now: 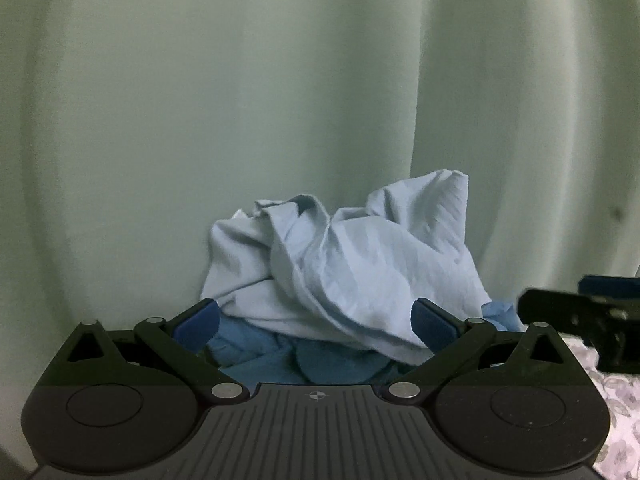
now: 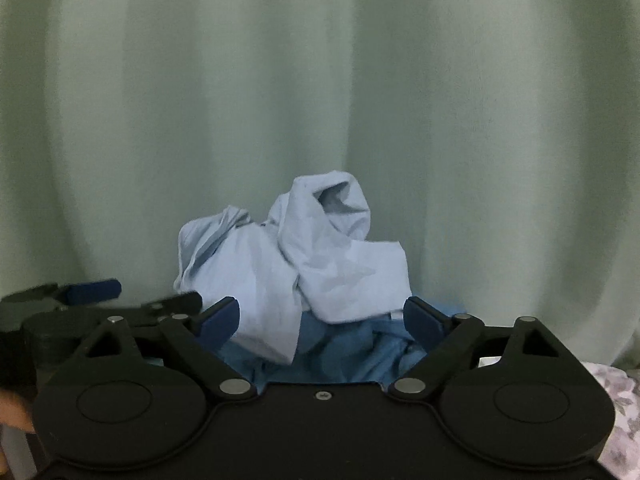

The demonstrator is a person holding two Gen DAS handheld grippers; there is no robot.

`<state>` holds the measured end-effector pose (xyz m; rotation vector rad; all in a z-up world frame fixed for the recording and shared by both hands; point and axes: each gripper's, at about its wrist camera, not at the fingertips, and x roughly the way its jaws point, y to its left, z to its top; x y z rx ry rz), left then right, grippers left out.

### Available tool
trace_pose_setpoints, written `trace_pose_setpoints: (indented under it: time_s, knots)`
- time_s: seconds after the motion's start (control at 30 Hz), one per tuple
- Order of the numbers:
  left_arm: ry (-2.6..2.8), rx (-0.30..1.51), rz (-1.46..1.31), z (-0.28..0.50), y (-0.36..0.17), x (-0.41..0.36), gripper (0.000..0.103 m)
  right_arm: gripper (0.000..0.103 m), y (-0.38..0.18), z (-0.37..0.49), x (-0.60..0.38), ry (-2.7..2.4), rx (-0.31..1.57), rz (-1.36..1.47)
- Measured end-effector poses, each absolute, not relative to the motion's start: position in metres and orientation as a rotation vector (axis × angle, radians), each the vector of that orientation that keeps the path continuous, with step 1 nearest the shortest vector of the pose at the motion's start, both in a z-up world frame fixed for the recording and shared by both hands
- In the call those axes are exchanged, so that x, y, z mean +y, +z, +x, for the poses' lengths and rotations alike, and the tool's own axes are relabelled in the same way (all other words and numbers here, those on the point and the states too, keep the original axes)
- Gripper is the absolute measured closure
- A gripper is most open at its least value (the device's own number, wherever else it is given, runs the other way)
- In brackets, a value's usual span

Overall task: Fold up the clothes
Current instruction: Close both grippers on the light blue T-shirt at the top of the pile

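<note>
The left gripper (image 1: 316, 322) and right gripper (image 2: 322, 320) both stand with jaws spread wide and nothing pinched. Ahead of them, against a green curtain (image 1: 200, 100), sits a crumpled pale shirt (image 1: 340, 264) on top of a darker blue garment (image 1: 280, 360), the heap lying just beyond the fingertips. The likely trouble is a blind grab: closing on a bunched ridge could catch several layers, or both garments at once, so the shirt lifts as a knot rather than by an edge. With collar and hems buried in folds, a proper corner is hard to pick out.
</note>
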<state>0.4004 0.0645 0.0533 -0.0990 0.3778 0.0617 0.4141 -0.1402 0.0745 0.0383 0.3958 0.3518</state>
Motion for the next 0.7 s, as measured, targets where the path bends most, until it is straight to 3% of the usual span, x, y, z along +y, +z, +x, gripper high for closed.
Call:
trace_pose_setpoints:
  time_s: [0.5, 0.7]
  knots:
    - [0.082, 0.415, -0.138, 0.44, 0.047, 0.072, 0.0, 0.026, 0.077, 0.476, -0.115, 0.361, 0.389, 0.066]
    - [0.062, 0.398, -0.145, 0.443, 0.044, 0.073, 0.004, 0.04, 0.077, 0.485, -0.108, 0.361, 0.381, 0.06]
